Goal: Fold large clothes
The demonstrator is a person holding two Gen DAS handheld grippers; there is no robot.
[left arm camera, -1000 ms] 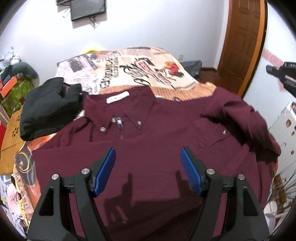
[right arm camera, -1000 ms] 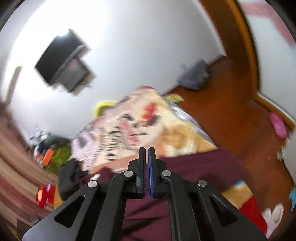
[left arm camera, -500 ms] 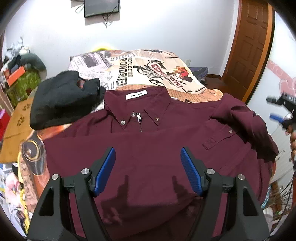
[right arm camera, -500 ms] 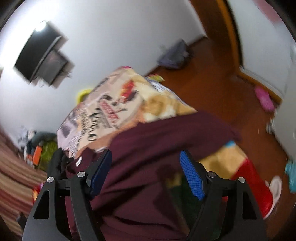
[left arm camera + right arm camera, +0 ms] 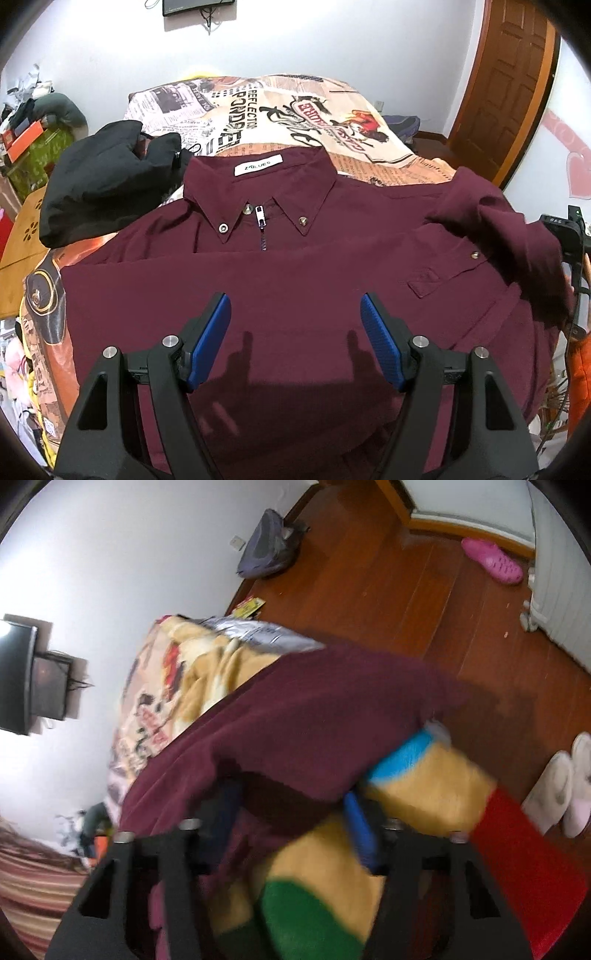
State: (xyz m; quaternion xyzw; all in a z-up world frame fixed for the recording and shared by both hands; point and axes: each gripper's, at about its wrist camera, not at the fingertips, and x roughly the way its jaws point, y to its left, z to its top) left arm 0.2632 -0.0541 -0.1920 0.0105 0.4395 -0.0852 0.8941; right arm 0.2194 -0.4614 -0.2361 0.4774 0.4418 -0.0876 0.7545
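Observation:
A maroon button-collar shirt (image 5: 295, 258) lies front up on the bed, collar at the far side. Its right sleeve (image 5: 517, 236) is bunched over the bed's right edge. My left gripper (image 5: 293, 301) hovers open just above the shirt's lower front, nothing between its blue pads. My right gripper (image 5: 291, 794) is at that sleeve (image 5: 314, 720) by the bed's side. Its jaws are closing with a fold of maroon cloth between them, blurred, the pads still apart. Its black body (image 5: 565, 230) shows behind the sleeve in the left wrist view.
A black jacket (image 5: 103, 177) lies left of the collar on the printed bedspread (image 5: 295, 110). A wooden door (image 5: 509, 85) stands at the back right. On the wood floor beside the bed are a grey bag (image 5: 269, 546), a pink slipper (image 5: 491, 559) and white slippers (image 5: 561, 786).
My right gripper was shut and high above the bed, then opened, rolled and dropped to the sleeve at the bed's edge. My left gripper stayed open over the shirt front.

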